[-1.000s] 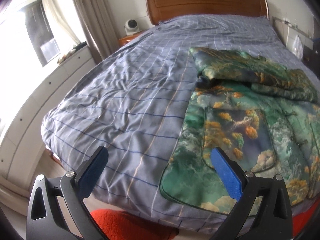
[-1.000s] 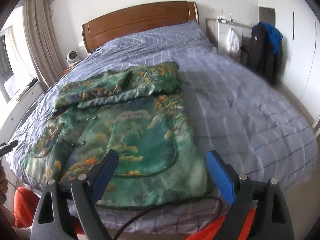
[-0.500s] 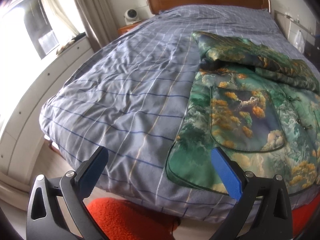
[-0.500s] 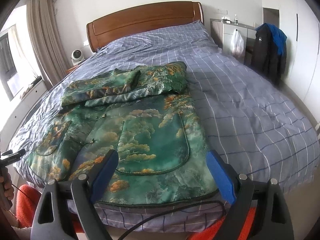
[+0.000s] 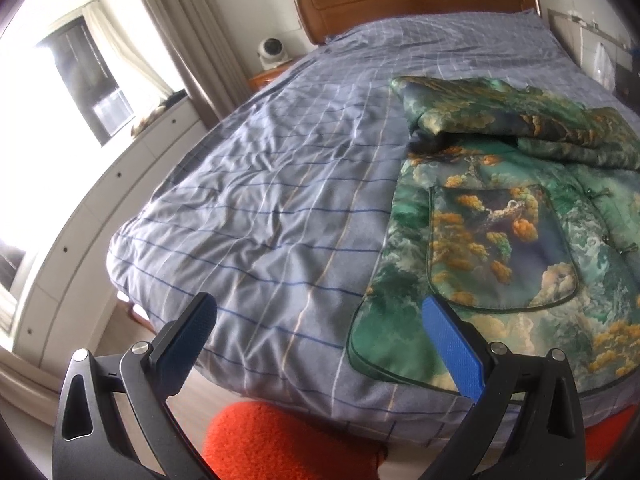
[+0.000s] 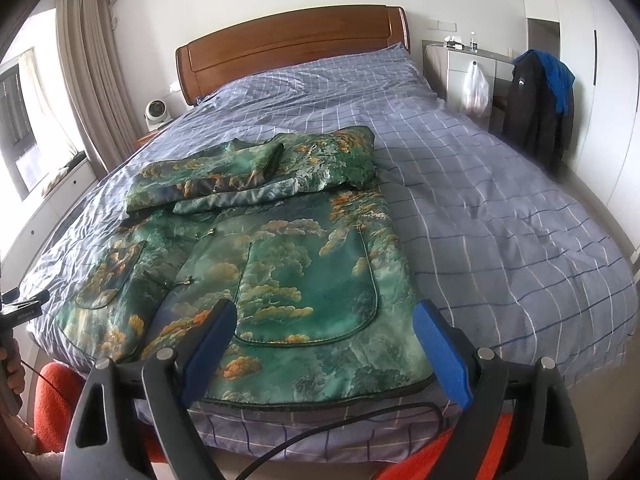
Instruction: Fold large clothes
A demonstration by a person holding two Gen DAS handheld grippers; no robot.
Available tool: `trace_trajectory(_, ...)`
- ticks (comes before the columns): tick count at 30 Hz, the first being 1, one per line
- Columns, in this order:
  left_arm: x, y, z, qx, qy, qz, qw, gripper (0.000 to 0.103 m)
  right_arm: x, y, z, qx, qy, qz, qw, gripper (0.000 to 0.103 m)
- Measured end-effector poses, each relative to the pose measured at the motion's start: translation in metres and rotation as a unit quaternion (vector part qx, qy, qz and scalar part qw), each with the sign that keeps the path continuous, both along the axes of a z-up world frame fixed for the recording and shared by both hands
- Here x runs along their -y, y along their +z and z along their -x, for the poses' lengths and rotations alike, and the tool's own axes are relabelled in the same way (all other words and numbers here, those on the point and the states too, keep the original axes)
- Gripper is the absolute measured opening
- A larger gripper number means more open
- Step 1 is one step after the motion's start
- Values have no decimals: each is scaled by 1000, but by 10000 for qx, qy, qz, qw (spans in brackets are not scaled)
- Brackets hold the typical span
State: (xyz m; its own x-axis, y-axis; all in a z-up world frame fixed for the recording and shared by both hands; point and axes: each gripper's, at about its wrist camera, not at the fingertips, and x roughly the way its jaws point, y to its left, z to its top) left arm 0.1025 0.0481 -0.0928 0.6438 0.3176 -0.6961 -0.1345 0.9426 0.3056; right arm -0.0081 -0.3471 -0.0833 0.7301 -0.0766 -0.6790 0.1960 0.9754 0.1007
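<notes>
Hovering wide open and empty: right claw (image 6: 324,344) just short of green jacket (image 6: 280,264) hem; left claw (image 5: 320,336) beside its corner on bed (image 5: 280,184).

**Two black grippers with blue pads**

The left gripper (image 5: 318,322) has a black frame of curved arms with triangular cut-outs near the outer edges. Round silver screws sit at the joints of each arm. Its fingers (image 5: 452,344) carry bright blue pads with a fine dotted texture.

The right gripper (image 6: 324,334) is built the same way: black arms, silver screws, blue pads on the fingers (image 6: 438,350). A thin black cable (image 6: 340,424) loops below it.

At the left edge of the right wrist view, a hand (image 6: 12,368) shows on a black handle with small white lettering, too small to read. The person wears fuzzy orange-red clothing (image 5: 288,440).
</notes>
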Motion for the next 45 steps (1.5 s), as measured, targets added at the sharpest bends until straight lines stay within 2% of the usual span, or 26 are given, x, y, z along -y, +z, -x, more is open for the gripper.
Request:
trace_trajectory(13,-2,-3,-2,-30,70,-34,10000,102,-4,-2,1,-38,21,15,10000,89)
trace_trajectory(15,-10,-3,-5,-70,91,196,9997,102,-4,-2,1,-44,32,16,10000,89)
trace_trajectory(18,-42,-7,-15,-242,159,1011,9945,102,-3,0,3,-17,-2,78,10000,89)
trace_trajectory(20,-56,-15,-22,-479,101,1320,9900,102,5,3,4,7,-43,117,9999,89)
trace_trajectory(22,-64,-25,-27,-682,-22,1439,9872,102,21,4,4,-80,-9,-20,10000,89)
trace_trajectory(24,-67,-32,-27,-806,-204,1540,9846,102,41,-4,0,-353,175,-307,9988,89)
trace_trajectory(29,-56,-39,-26,-823,-601,1843,9776,102,87,-24,-8,-905,299,-850,9918,89)
trace_trajectory(32,-51,-48,-39,-757,-506,1790,9796,102,107,-50,-20,-1160,418,-1574,9798,89)
trace_trajectory(35,-53,-66,-55,-997,-408,1893,9760,102,110,-71,-32,-1271,591,-1985,9700,89)
trace_trajectory(39,-43,-78,-59,-1314,-728,1726,9735,101,95,-97,-51,-1742,987,-1988,9594,88)
trace_trajectory(40,-40,-77,-57,-1338,-844,1695,9728,98,92,-99,-52,-1794,1038,-1879,9601,87)
trace_trajectory(42,-36,-76,-56,-1496,-1033,1752,9676,77,84,-98,-56,-1928,1246,-1700,9583,68)
trace_trajectory(43,-34,-77,-57,-1652,-1121,1904,9612,57,82,-97,-58,-2012,1319,-1685,9559,59)
trace_trajectory(44,-33,-78,-57,-1784,-1155,2021,9560,40,81,-95,-59,-2049,1326,-1660,9554,38)
trace_trajectory(45,-30,-78,-58,-1847,-1121,1963,9564,38,82,-91,-60,-2066,1319,-1634,9556,21)
